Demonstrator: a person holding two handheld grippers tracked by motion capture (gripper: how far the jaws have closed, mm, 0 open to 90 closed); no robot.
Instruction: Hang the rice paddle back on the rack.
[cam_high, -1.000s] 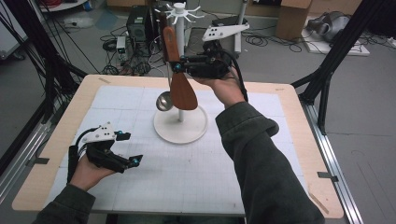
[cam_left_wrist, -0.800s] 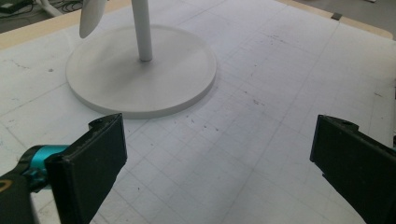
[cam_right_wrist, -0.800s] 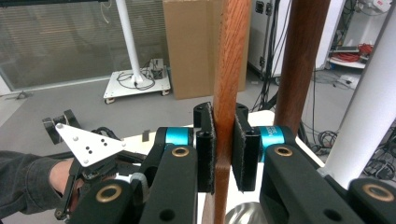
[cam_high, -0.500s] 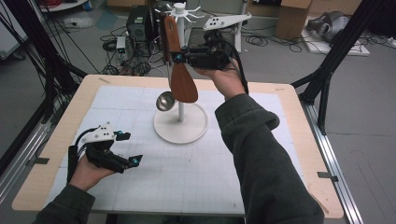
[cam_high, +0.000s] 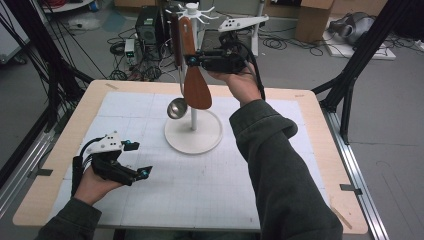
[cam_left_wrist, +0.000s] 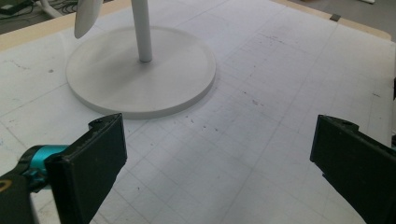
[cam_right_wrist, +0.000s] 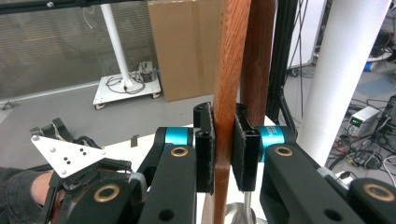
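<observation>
cardboard box (cam_right_wrist: 187, 46) behind, half hidden by wooden spatula (cam_right_wrist: 231, 93) in right gripper (cam_right_wrist: 223, 154).

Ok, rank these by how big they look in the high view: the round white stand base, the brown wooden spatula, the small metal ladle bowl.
1. Round white stand base, widest of the three.
2. Brown wooden spatula, long but narrow; it is held raised, nearer the camera, so its place against the base is unsure.
3. Small metal ladle bowl, clearly smallest.

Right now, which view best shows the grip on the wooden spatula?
The right gripper view: both pads of the right hand-held gripper clamp the wooden spatula handle. The high view shows the whole spatula from afar.
</observation>
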